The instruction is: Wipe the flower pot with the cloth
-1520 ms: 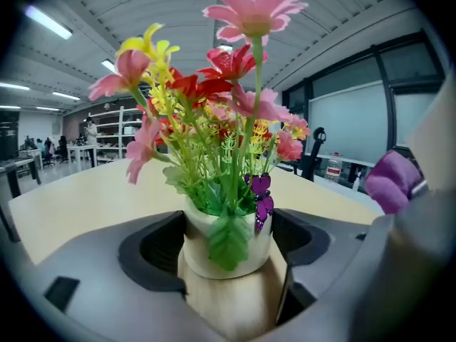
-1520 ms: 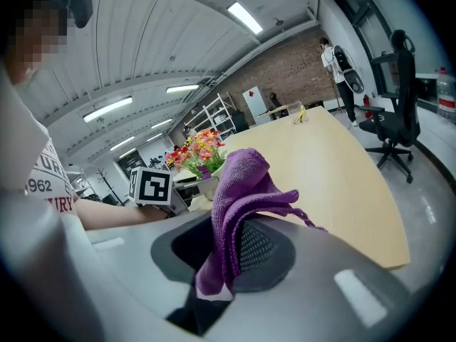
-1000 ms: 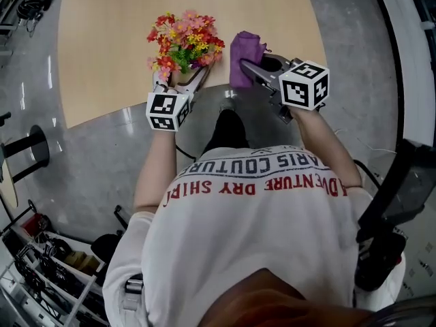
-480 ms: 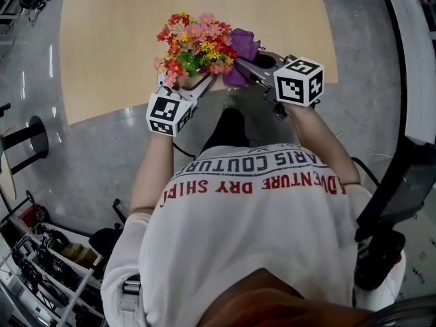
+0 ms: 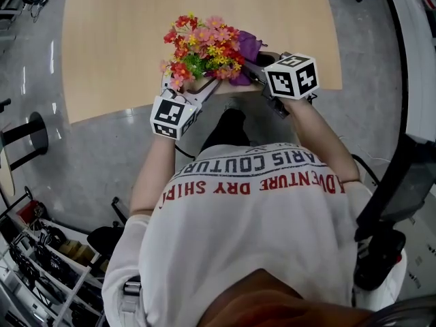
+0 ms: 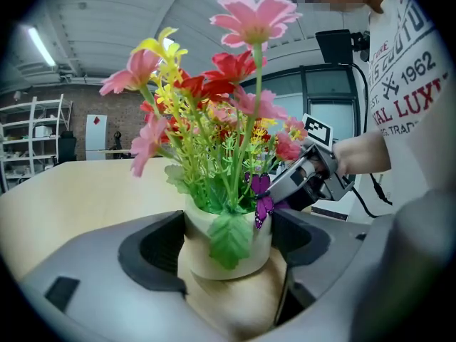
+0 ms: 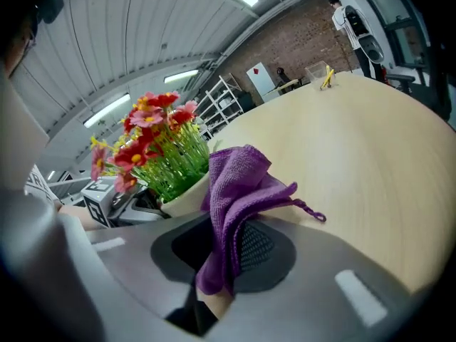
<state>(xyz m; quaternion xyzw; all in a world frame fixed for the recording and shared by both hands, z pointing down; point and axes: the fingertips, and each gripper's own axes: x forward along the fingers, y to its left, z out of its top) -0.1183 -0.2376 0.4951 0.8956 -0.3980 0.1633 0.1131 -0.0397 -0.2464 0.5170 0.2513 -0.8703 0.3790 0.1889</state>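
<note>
Right gripper [image 7: 217,255], clenched on purple cloth [image 7: 239,180], has moved in, so the flower pot [image 6: 228,255] now sits just left of its jaws. Left gripper [image 5: 189,84] clamps the pot; shirt [image 5: 252,210] behind both reads "ADVENTURE DRY SHIRT"

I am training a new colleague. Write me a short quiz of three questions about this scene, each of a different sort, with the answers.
1. True or false: the left gripper holds the cloth.
2. What colour is the cloth? A green, B purple, C white.
3. Fill in: the fingers of the right gripper are shut on the ____.
Key: 1 false, it holds the flower pot; 2 B; 3 cloth.
</note>
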